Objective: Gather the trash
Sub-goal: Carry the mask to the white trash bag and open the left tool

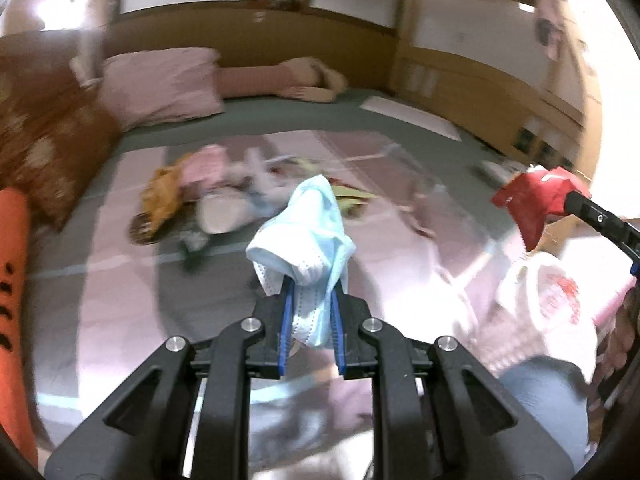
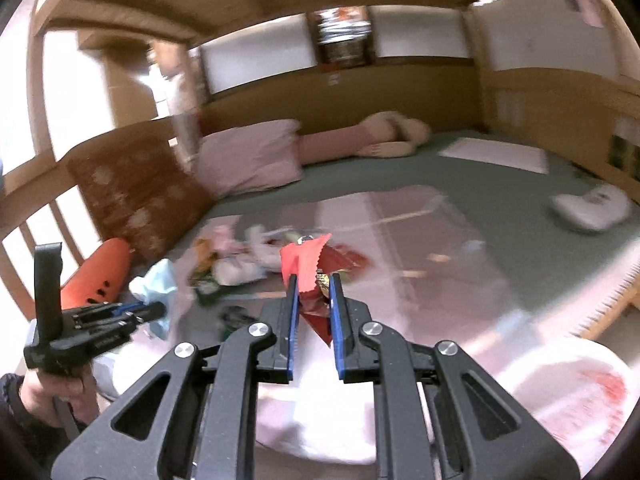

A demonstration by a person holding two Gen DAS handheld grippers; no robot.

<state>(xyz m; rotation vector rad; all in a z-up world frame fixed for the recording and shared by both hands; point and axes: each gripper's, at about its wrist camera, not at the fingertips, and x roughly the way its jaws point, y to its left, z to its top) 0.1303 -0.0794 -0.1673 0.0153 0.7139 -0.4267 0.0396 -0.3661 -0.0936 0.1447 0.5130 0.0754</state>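
left gripper (image 1: 313, 304) nearly closed, blue pads pinching a crumpled light-blue face mask (image 1: 306, 236) at centre frame, long axis running up and away from the fingers, bulk of it above the tips. right gripper (image 2: 314, 300) likewise nearly closed on a red snack wrapper (image 2: 308, 268), serrated edge uppermost, lower end hanging down between the pads; long axis near upright. same wrapper seen at right edge of left view, above a white plastic bag (image 1: 552, 300) with red printing, too blurred to read; what lies inside the bag cannot be told. same bag at lower right of right view. loose pile of litter (image 1: 208, 196) left of centre on a glossy pink mat (image 1: 100, 300) over a green bed sheet (image 2: 460, 184). pink pillow (image 1: 164, 84) at upper left, orange cushion (image 1: 12, 260) at left edge. no legible writing anywhere, motion blur throughout.
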